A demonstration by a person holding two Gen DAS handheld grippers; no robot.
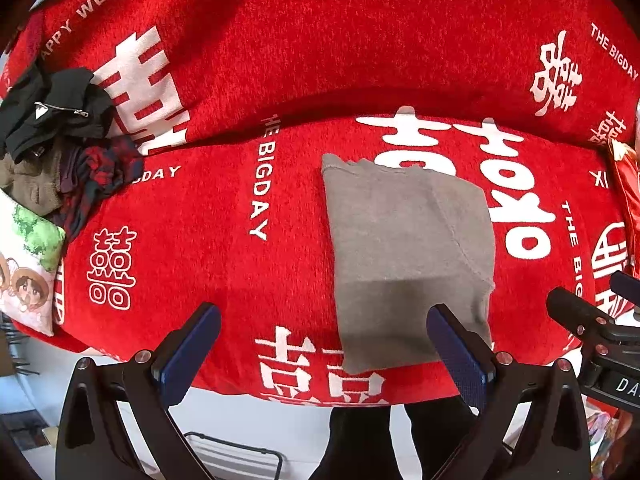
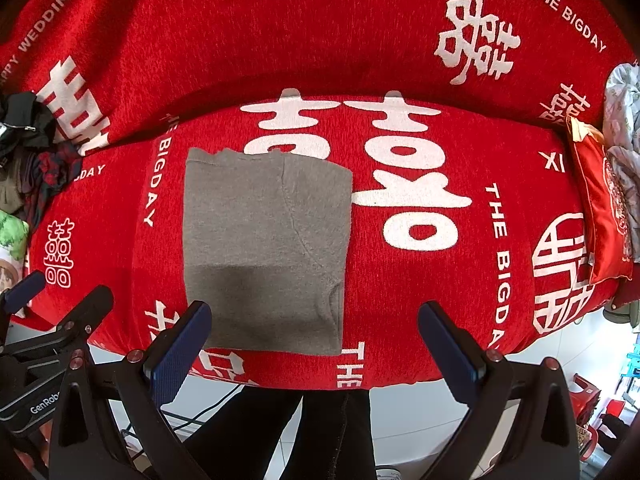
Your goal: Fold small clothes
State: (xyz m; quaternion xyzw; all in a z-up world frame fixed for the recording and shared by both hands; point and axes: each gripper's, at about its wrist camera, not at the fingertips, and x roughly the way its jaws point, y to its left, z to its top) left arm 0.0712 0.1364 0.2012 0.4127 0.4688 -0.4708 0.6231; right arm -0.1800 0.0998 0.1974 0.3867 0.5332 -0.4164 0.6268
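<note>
A grey garment (image 1: 408, 248) (image 2: 264, 248) lies folded into a neat rectangle on the seat of a sofa under a red cover with white lettering (image 1: 208, 232) (image 2: 440, 280). My left gripper (image 1: 324, 344) hovers open above the sofa's front edge, its right finger over the garment's near corner. My right gripper (image 2: 316, 340) is also open, with its left finger over the garment's near left corner. Neither holds anything. Each gripper shows at the side of the other's view: the right gripper (image 1: 592, 320) and the left gripper (image 2: 60, 320).
A heap of unfolded clothes (image 1: 60, 140) (image 2: 32, 152), black, olive and red plaid, lies at the seat's left end beside a cartoon-print cushion (image 1: 28, 264). A red cushion (image 2: 604, 204) and pale fabric (image 2: 624, 120) sit at the right end. The person's dark trouser legs (image 2: 280, 432) stand before the sofa.
</note>
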